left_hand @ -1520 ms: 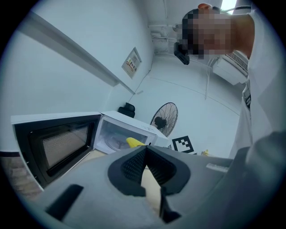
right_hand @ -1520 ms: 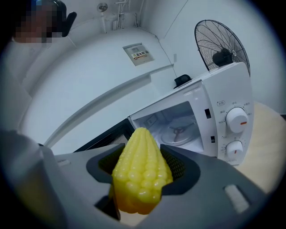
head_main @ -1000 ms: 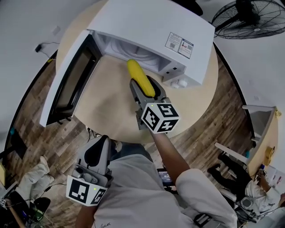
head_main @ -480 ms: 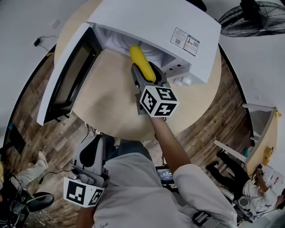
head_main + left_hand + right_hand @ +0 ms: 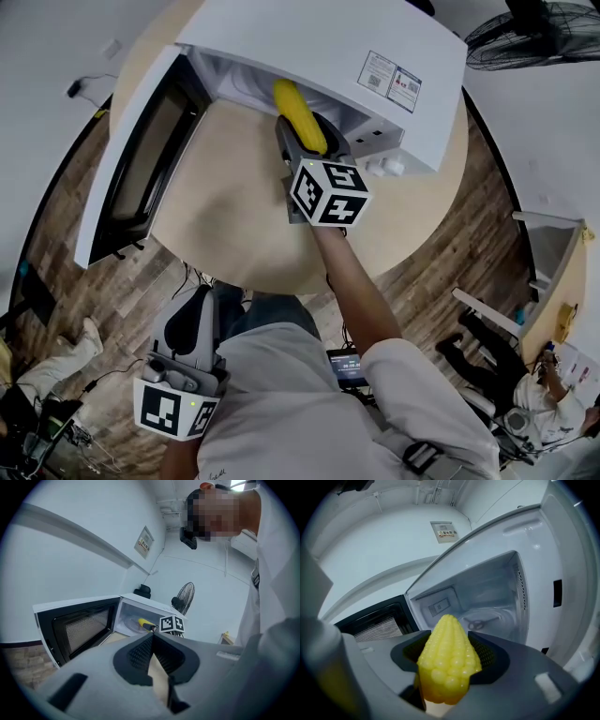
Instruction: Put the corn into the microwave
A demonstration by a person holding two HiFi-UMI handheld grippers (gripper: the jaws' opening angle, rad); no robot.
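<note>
A yellow corn cob (image 5: 298, 114) is clamped lengthwise in my right gripper (image 5: 302, 139), its tip sticking out past the fingers. The tip is at the mouth of the white microwave (image 5: 319, 47), whose door (image 5: 131, 169) hangs wide open to the left. In the right gripper view the corn (image 5: 447, 663) fills the space between the pads, with the cavity and glass turntable (image 5: 483, 620) straight ahead. My left gripper (image 5: 195, 314) hangs low by the person's torso, off the table. In the left gripper view its jaws (image 5: 152, 641) meet at the tips with nothing between them.
The microwave stands on a round wooden table (image 5: 225, 216), over wood flooring. A standing fan (image 5: 534, 37) is at the back right. Another person (image 5: 525, 403) sits at the lower right beside a small white desk (image 5: 548, 253).
My right gripper has carried the corn forward, from in front of the microwave to its open mouth. The left gripper has stayed put.
</note>
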